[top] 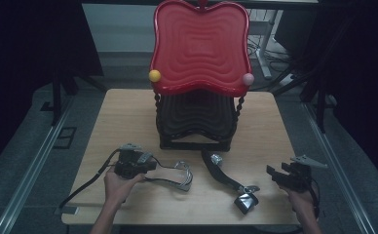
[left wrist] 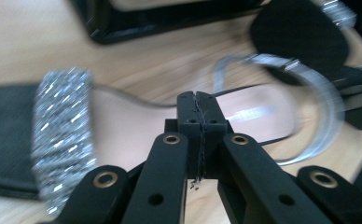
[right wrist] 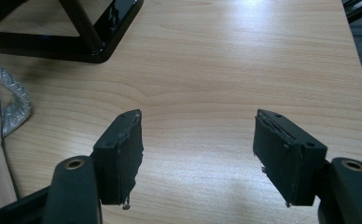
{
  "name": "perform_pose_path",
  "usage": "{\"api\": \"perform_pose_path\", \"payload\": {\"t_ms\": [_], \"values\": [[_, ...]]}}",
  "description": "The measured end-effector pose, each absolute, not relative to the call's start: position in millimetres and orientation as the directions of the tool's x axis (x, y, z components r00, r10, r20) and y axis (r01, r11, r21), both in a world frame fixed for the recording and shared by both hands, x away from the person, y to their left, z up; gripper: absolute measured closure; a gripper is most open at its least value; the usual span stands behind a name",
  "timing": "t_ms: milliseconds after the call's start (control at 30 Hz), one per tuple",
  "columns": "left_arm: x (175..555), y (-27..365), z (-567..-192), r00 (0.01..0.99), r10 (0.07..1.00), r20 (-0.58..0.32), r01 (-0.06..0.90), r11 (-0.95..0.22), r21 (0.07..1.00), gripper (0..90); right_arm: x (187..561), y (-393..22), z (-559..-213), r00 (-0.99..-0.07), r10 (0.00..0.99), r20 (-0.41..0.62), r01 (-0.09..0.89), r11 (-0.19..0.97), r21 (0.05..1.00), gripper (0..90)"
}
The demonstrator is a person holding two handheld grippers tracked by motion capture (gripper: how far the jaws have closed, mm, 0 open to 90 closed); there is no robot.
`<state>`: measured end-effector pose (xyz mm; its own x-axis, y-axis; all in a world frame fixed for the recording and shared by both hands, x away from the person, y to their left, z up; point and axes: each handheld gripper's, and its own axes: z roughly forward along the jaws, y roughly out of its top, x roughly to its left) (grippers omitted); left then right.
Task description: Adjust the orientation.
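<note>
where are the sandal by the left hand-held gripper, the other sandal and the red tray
left sandal (top: 179, 176), high view, on its sparkly strap
other sandal (top: 221, 173), high view, on its black sole
red tray (top: 200, 46), high view, on its ribbed middle

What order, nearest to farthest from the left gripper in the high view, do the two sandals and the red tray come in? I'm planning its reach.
From the left gripper:
1. Left sandal, right beside the jaws.
2. Right sandal, mid-table, nearer the other hand.
3. Red tray, atop the black rack at the back.
</note>
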<state>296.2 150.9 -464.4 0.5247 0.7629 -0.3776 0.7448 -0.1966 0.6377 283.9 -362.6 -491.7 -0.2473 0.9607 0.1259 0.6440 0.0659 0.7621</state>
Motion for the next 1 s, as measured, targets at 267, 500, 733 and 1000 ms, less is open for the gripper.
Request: {"api": "perform_pose_path", "payload": {"t_ms": [267,500,733,1000], "values": [[302,104,-426,0.606,0.717,-0.344,0.696,-0.27,0.665,89.8,284,-363,-491,-0.242,0.961,0.134,0.648,0.058,0.759,33.2],[315,74,-435,0.608,0.696,-0.382,0.724,-0.29,0.626,89.8,284,-366,-493,-0.234,0.964,0.126,0.654,0.06,0.754,33.3],[325,46,-457,0.603,0.694,-0.395,0.753,-0.329,0.57,89.7,284,-359,-492,-0.257,0.96,0.11,0.649,0.087,0.756,33.2],[330,32,-480,0.588,0.697,-0.411,0.78,-0.352,0.517,90.0,284,-357,-494,-0.264,0.959,0.107,0.658,0.097,0.747,33.1]]}}
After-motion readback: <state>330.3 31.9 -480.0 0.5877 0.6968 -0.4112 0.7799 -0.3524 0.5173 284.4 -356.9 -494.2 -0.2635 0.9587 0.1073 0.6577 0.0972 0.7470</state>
